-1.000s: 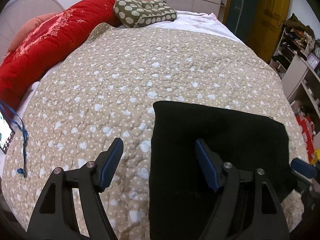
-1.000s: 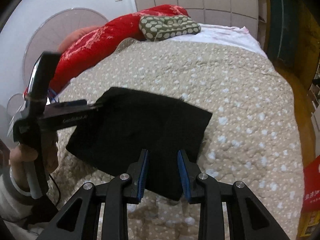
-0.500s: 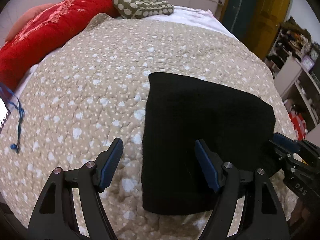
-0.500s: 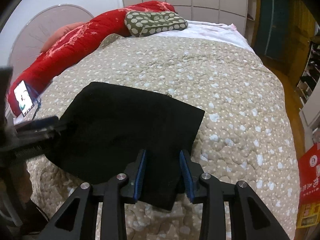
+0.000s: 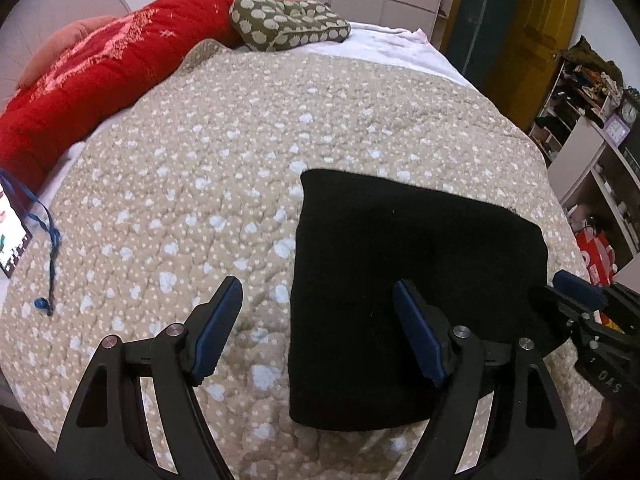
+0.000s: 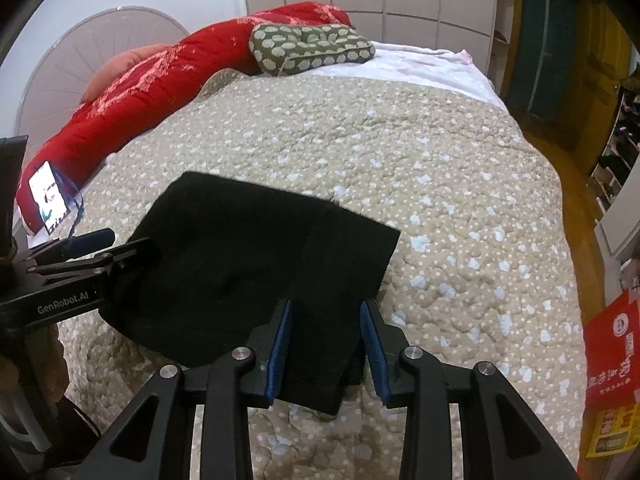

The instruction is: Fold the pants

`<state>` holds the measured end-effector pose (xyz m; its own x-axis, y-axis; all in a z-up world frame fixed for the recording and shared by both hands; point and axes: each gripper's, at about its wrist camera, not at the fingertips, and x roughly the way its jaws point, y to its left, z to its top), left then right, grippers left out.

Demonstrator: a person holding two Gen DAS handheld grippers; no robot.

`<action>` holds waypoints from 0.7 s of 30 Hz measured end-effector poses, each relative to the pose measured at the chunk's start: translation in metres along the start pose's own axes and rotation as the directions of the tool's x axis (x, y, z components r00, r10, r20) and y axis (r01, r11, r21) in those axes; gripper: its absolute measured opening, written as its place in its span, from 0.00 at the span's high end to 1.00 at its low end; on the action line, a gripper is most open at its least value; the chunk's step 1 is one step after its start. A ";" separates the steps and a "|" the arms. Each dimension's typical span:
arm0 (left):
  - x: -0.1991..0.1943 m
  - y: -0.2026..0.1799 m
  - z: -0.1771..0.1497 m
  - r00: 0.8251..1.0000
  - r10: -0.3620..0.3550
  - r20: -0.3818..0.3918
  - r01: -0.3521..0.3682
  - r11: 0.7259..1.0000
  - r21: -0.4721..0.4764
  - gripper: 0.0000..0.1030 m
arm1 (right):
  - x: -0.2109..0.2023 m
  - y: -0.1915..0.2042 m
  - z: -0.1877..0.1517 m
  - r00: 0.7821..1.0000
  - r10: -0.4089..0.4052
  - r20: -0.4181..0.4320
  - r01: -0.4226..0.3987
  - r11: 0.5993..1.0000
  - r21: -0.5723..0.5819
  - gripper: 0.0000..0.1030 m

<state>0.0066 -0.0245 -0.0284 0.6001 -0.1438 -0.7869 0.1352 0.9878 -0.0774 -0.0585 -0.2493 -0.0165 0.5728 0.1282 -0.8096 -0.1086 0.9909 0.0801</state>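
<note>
The black pants lie folded into a flat rectangle on the beige dotted quilt. My left gripper is open wide and empty, its left finger over the quilt and its right finger over the pants' left part. In the right wrist view the pants lie in front of my right gripper. Its jaws stand apart astride the near right corner of the pants, not pressing the cloth. The right gripper also shows at the right edge of the left wrist view.
A red duvet and an olive spotted pillow lie at the far end of the bed. A phone with a blue cord rests at the bed's left edge. Shelves and a red box stand right.
My right gripper's jaws have opened wider around the pants' corner. Both grippers have drawn back a little toward the near edge; the pants lie still.
</note>
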 end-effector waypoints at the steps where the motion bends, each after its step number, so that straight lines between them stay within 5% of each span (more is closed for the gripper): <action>1: 0.000 0.000 0.001 1.000 0.003 0.002 -0.003 1.000 0.002 0.24 | -0.002 -0.001 0.001 1.000 0.004 0.009 -0.004 1.000 0.007 0.67; 13: 0.003 -0.013 0.000 1.000 0.020 0.005 -0.020 0.999 0.041 0.24 | -0.001 -0.007 0.006 1.000 0.017 0.010 -0.018 0.998 0.068 0.67; 21: 0.001 -0.008 0.001 1.000 0.010 0.003 -0.010 1.000 0.028 0.24 | 0.000 -0.010 0.008 1.000 0.026 0.018 -0.027 0.995 0.095 0.57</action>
<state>0.0074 -0.0331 -0.0281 0.6041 -0.1344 -0.7855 0.1511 0.9871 -0.0527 -0.0505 -0.2585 -0.0128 0.5840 0.1544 -0.7970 -0.0462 0.9865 0.1572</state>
